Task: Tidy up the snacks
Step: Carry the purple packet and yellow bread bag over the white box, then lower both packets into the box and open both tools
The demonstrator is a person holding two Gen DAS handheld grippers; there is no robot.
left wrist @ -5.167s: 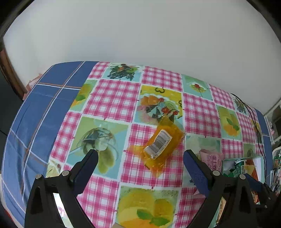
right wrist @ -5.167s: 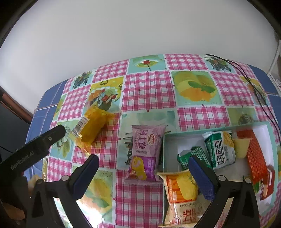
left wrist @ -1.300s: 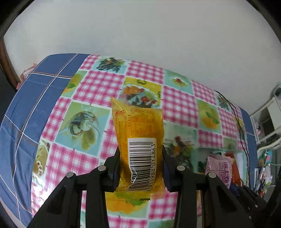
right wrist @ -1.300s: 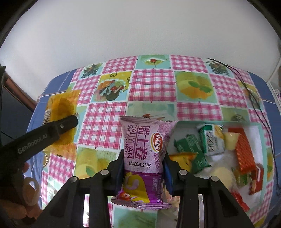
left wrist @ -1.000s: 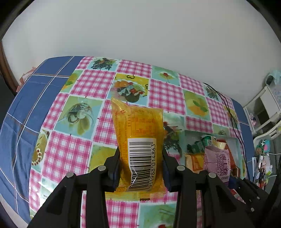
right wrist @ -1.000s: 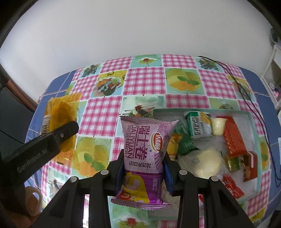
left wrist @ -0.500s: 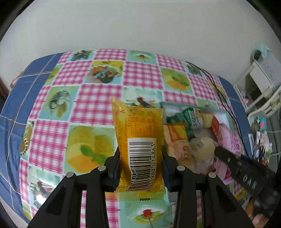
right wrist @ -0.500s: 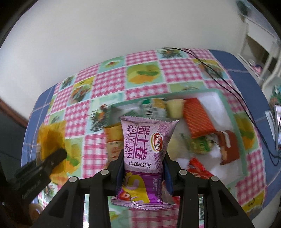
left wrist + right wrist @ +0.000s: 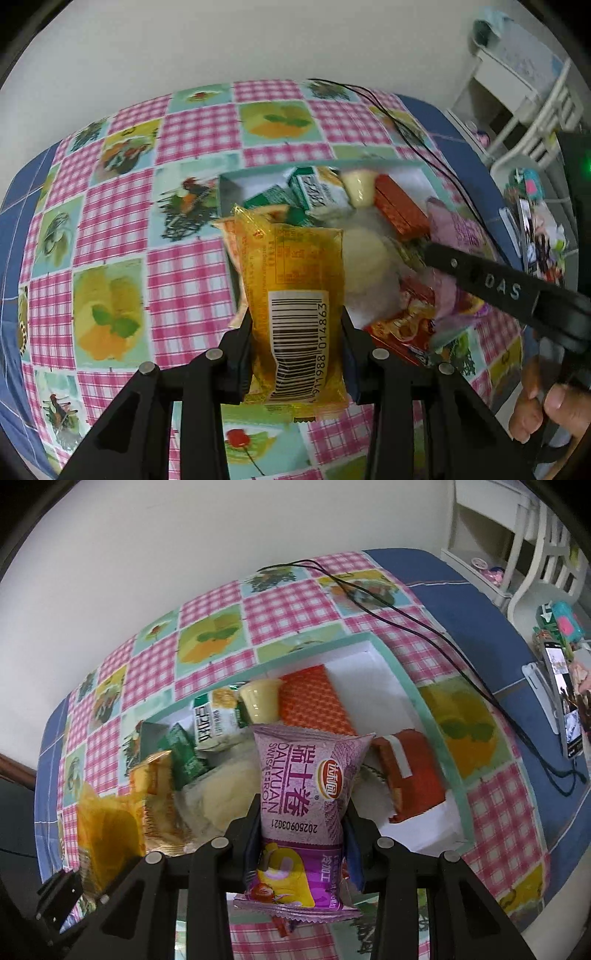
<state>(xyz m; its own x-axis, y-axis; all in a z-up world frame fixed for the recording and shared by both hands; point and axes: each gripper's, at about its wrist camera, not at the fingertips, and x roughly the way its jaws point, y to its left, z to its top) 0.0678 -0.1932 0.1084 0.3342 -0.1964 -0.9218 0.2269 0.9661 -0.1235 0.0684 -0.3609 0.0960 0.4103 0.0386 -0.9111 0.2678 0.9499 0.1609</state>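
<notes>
My left gripper [image 9: 297,350] is shut on a clear yellow snack packet [image 9: 293,295] with a barcode, held upright above the near left corner of the teal-rimmed box [image 9: 227,181]. My right gripper [image 9: 303,838] is shut on a purple Swiss-roll packet [image 9: 304,786], held over the middle of the same box [image 9: 424,709]. The box holds several snacks: green packets [image 9: 212,716], a pudding cup [image 9: 260,698], an orange wafer pack [image 9: 314,701] and a red pack [image 9: 410,775]. In the left wrist view the right gripper [image 9: 428,251] with the purple packet [image 9: 454,229] sits at the right. In the right wrist view the yellow packet [image 9: 107,830] shows at lower left.
A pink-checked fruit-print cloth [image 9: 184,206] covers the table. A black cable [image 9: 406,616] runs along the box's far right side toward a phone on a stand [image 9: 565,701]. White furniture [image 9: 524,85] stands beyond the table's right end. A person's hand [image 9: 546,410] holds the right tool.
Both grippers, each still shut on its packet, have travelled to the right across the table and now hang over the box. Both have rolled as they went.
</notes>
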